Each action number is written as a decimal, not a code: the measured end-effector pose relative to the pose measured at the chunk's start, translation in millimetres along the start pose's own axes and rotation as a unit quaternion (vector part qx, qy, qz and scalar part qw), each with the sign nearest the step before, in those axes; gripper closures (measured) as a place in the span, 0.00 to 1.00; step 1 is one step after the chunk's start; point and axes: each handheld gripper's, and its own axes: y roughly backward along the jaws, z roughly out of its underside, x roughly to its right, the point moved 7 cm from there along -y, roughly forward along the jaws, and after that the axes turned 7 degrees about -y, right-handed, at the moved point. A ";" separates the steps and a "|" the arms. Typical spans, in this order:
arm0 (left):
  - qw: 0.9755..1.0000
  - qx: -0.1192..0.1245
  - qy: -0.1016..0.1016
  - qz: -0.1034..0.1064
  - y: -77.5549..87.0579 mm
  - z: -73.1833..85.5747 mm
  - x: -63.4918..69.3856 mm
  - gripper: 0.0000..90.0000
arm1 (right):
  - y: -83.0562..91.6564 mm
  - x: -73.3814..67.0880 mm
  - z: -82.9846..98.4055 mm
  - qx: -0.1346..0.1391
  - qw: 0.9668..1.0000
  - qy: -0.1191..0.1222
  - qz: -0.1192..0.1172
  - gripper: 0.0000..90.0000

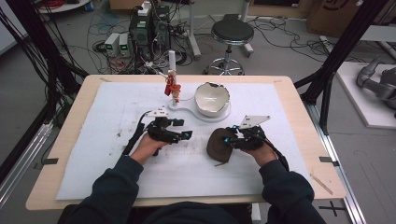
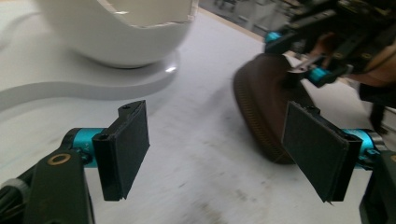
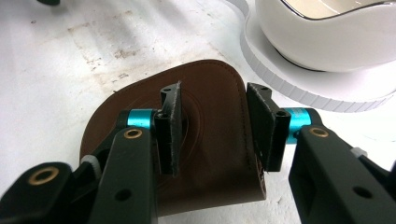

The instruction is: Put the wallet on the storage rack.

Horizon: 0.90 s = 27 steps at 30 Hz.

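A person is sitting at a light wooden table (image 1: 299, 140) covered by a white foam mat (image 1: 93, 154), holding a black two-jaw gripper in each hand. The right gripper (image 3: 217, 123) is hovering over a flat, rounded dark brown leather pouch (image 3: 210, 154) lying on the mat at centre right, its jaws partly open on either side of a raised part of the leather without clearly clamping it. The left gripper (image 2: 219, 149) is resting just left of the pouch with jaws spread wide and holding nothing, while a white, jagged-rimmed eggshell-shaped bowl (image 1: 211, 99) is standing on a white curved base (image 1: 189, 111) just beyond them, beside a small red and orange figure (image 1: 173, 87).
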 end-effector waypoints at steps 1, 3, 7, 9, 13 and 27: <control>1.000 -0.006 -0.004 0.013 -6.5 1.1 3.0 0.26 | 0.6 -0.4 -0.8 0.004 1.000 0.005 -0.001 0.66; 0.999 -0.018 -0.005 0.031 -18.7 3.8 8.1 0.26 | 2.6 -2.3 -1.6 0.008 1.000 0.009 -0.004 0.67; 0.997 -0.038 -0.016 0.059 -35.6 3.7 15.9 0.26 | 4.4 -3.1 -3.1 0.015 1.000 0.010 -0.008 0.69; 0.996 -0.042 -0.022 0.071 -41.8 1.1 19.6 0.26 | 4.5 -3.2 -4.3 0.021 1.000 0.012 -0.011 0.70; 0.993 -0.069 -0.030 0.091 -54.8 0.8 25.1 0.27 | 5.5 -4.0 -5.3 0.027 0.999 0.008 -0.018 0.70; 0.989 -0.084 -0.062 0.108 -64.6 0.1 33.9 0.52 | -0.8 7.6 1.9 0.007 0.998 -0.057 -0.026 0.45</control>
